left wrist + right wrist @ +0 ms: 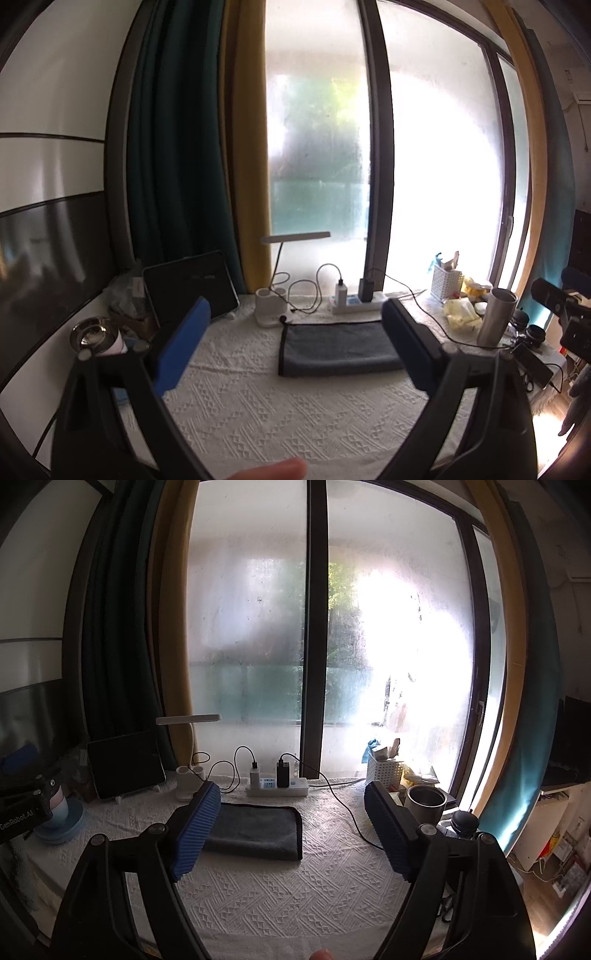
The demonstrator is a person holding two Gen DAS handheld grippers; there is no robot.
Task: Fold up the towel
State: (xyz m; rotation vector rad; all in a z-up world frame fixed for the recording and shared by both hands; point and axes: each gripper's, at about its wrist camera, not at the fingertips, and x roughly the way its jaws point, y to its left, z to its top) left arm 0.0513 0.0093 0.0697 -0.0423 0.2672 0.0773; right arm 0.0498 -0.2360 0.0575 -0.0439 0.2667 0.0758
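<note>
Lying flat and already doubled over, the grey towel (pixel 334 349) sits toward the back of the desk (pixel 258 413), just in front of the power strip (pixel 356 304) and its cables (pixel 343 805). Both tools, left tool (pixel 295 347) and right tool (pixel 291 830), hang above the cloth-covered surface with jaws spread wide, holding nothing. If another fold is wanted, each should probably pinch a near corner at the dark hem and lift evenly, keeping clear of the steel cup (pixel 424 803) at the right.
</note>
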